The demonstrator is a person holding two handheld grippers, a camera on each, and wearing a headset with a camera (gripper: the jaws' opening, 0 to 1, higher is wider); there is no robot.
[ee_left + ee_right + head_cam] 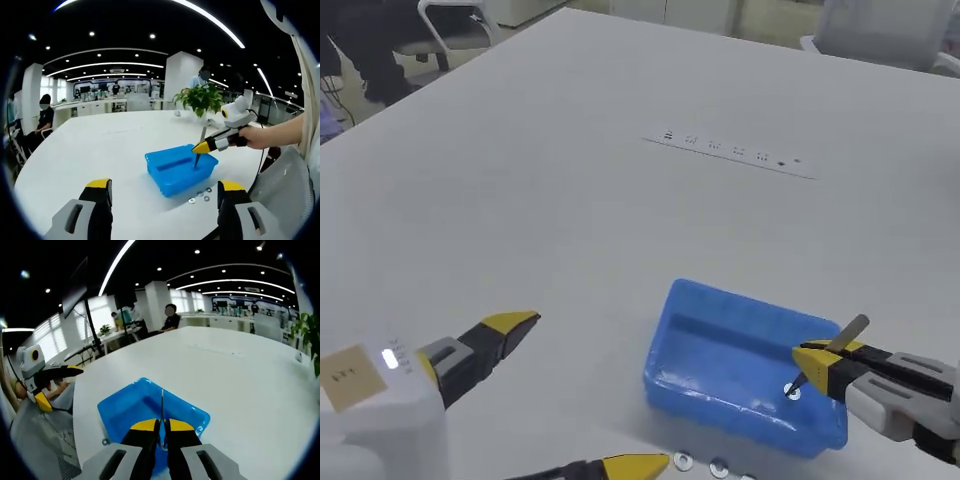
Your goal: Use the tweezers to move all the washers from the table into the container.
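The tweezers (848, 335) are pinched between the nearly closed jaws of the right gripper (817, 362), and their tips are angled down into the blue container (750, 302), towards its 4 o'clock corner in the head view, so that anything released is caught inside the walls. A washer (792, 393) is seen right at the tips; whether it is clamped by them or lying on the container floor cannot be told. The left gripper (575, 395) is held with its jaws wide apart and nothing between them, low over the tabletop (570, 200) at 9 o'clock of the container, apparently out of the working path and on hand to steady the container if needed. A few more washers (683, 462) are seen lying on the tabletop just beside the container's near wall, at 6 o'clock, so the task is judged unfinished: a release here is expected, then another pick from that small cluster
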